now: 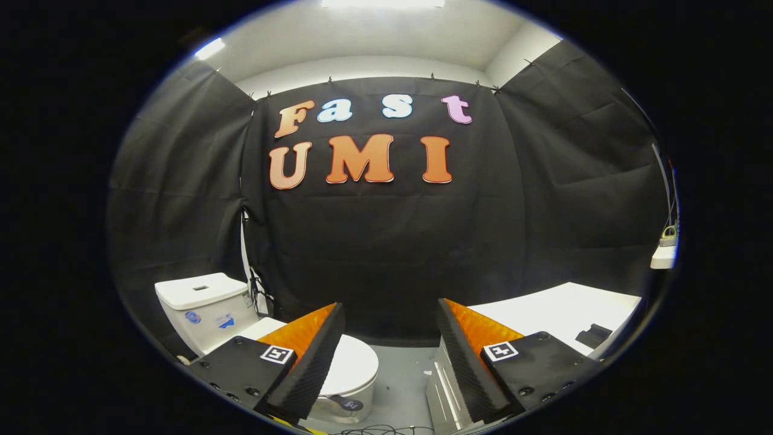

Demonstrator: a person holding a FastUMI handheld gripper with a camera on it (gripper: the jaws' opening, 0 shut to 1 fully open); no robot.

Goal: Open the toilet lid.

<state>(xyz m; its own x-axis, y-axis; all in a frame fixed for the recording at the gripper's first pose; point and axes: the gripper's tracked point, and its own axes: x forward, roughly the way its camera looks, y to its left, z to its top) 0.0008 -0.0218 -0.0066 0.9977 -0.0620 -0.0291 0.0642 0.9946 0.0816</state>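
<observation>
A white toilet stands low to the left, its tank [202, 305] against the black cloth wall. Its closed white lid [356, 365] lies flat, partly hidden behind my left finger. My gripper [389, 353] is open, held well above and back from the toilet, with nothing between its fingers. The lid's front edge shows just to the right of the left finger [311, 362]. The right finger [468, 362] is over the grey floor.
A white table [561, 311] stands to the right with a small dark object [593, 334] on it. A metal-edged unit [444, 386] sits beside the right finger. Cables [374, 430] lie on the grey floor [404, 374]. A white shelf [663, 257] juts out at far right.
</observation>
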